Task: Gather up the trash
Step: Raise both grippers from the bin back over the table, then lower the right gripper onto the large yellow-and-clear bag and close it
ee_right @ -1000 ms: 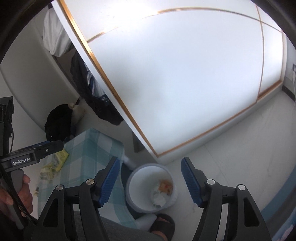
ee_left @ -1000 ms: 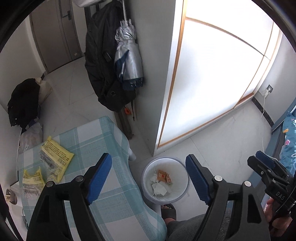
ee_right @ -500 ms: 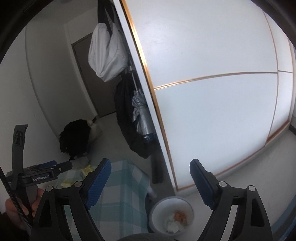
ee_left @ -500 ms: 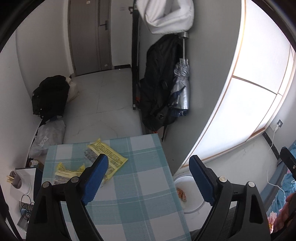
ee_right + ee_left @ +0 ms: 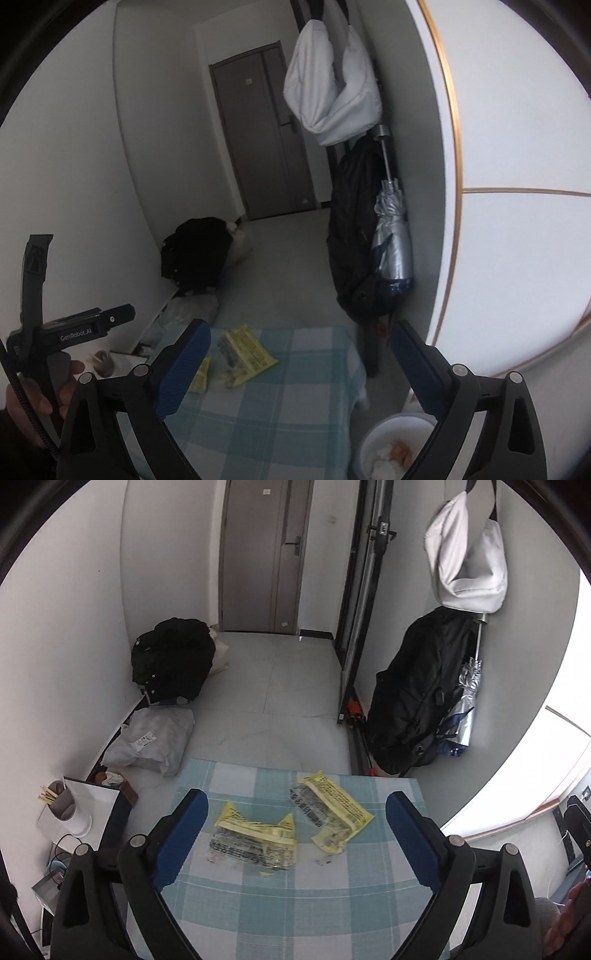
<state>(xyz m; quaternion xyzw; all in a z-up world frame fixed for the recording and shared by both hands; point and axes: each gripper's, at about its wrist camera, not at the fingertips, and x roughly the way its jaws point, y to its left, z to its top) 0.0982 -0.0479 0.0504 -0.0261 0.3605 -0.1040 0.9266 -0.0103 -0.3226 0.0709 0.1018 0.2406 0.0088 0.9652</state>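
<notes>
1. A table under a blue-and-white checked cloth [image 5: 295,897] fills the lower middle of the left wrist view.
2. Two yellow wrappers lie on it near the far edge: a crumpled wrapper [image 5: 255,840] at centre and a flatter wrapper [image 5: 332,808] just right of it, close but apart.
3. The left gripper [image 5: 293,834] hangs above them, jaws spread wide and holding nothing.
4. The right gripper [image 5: 299,369] is likewise spread wide and empty.
5. A white bin [image 5: 391,450] holding scraps sits at the lower right of the right wrist view, beside the table.
6. Behind, a grey tiled floor [image 5: 288,679] runs to a grey door [image 5: 266,554]; a black bag [image 5: 171,659] rests at left, and a backpack [image 5: 417,701] and silver umbrella [image 5: 463,705] hang at right.
</notes>
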